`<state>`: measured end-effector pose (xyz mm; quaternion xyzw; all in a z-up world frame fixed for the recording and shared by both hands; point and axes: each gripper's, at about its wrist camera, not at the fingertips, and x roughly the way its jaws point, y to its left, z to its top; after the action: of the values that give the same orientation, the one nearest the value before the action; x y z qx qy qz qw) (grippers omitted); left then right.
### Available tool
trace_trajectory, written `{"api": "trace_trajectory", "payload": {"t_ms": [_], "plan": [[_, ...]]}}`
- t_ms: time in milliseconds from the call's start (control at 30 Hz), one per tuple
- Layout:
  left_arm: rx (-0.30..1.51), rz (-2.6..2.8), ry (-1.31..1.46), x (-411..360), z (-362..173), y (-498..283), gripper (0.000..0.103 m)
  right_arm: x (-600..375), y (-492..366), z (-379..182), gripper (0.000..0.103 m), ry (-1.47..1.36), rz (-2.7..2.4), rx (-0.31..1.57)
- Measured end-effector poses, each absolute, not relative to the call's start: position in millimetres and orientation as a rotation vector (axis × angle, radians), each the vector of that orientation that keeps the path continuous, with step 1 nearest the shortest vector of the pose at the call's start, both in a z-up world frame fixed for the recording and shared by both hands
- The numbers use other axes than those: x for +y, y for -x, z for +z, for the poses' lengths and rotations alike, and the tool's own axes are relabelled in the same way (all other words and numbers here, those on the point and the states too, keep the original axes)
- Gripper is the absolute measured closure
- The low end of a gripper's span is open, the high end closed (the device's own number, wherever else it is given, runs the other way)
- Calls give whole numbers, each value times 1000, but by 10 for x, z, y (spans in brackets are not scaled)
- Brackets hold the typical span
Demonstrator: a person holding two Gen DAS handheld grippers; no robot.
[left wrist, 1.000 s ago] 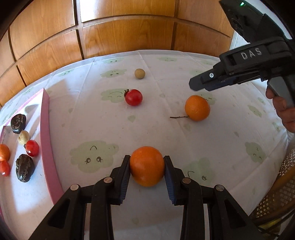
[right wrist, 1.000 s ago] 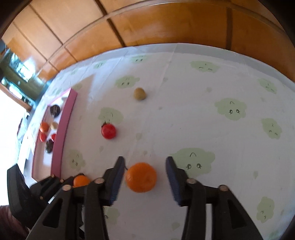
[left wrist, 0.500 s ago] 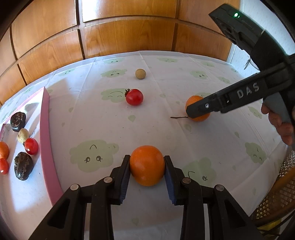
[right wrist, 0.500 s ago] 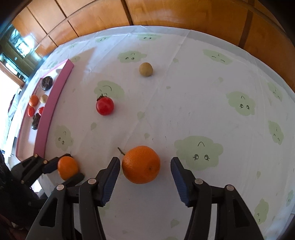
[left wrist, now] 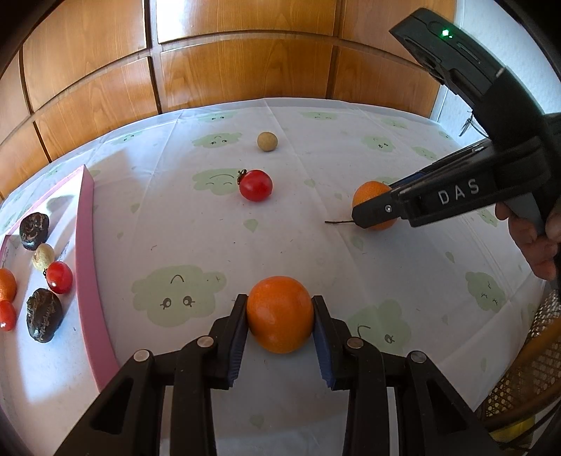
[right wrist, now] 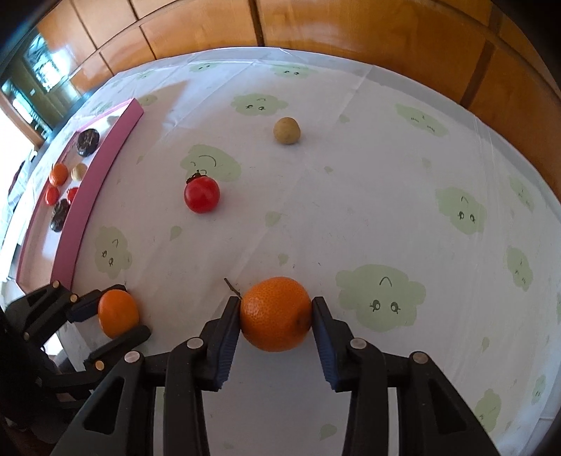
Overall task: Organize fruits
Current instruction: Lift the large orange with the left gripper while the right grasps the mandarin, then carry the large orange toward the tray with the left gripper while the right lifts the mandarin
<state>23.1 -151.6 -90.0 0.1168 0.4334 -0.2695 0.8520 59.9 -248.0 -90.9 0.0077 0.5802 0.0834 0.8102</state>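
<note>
We find the left hand-held gripper (left wrist: 279, 317) held low over the worktop (left wrist: 315, 252), its fingers level and pointing toward the wooden panelling (left wrist: 245, 70). Both pads are pressed against the sides of a smooth orange (left wrist: 279, 314), which it clamps. In the right wrist view the same left hand-held gripper (right wrist: 115, 315) sits beside the near end of the pink tray (right wrist: 87, 207).

We find the right hand-held gripper (right wrist: 277, 315) likewise low and level, closed on a stemmed orange (right wrist: 276, 313); both blue pads touch its skin, and the twig points away toward the pink tray. From the left wrist view this gripper body enters from the far side from the tray, slanting down, with a bare hand (left wrist: 536, 242) on its handle. White letters "DAS" (left wrist: 458, 192) read on its side, and a green light (left wrist: 445, 33) glows on the unit above.

Relative to the pink tray (left wrist: 89, 266): a red tomato (left wrist: 256, 185) lies well apart from it on the cloth, a tan round fruit (left wrist: 267, 141) farther off. Inside the tray lie two dark wrinkled fruits (left wrist: 44, 314), small red ones, a pale one and an orange one.
</note>
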Motion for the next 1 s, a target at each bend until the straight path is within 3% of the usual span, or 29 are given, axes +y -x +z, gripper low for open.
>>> {"api": "trace_trajectory", "payload": {"t_ms": [700, 833, 1000], "plan": [[912, -566, -247, -1512, -891, -229, 68, -2543, -621, -931, 63, -44, 152, 1271], [914, -567, -247, -1512, -890, -230, 68, -2623, -635, -889, 52, -84, 151, 1265], [914, -566, -245, -1510, -895, -234, 68, -2796, -637, -742, 50, -215, 147, 1195]]}}
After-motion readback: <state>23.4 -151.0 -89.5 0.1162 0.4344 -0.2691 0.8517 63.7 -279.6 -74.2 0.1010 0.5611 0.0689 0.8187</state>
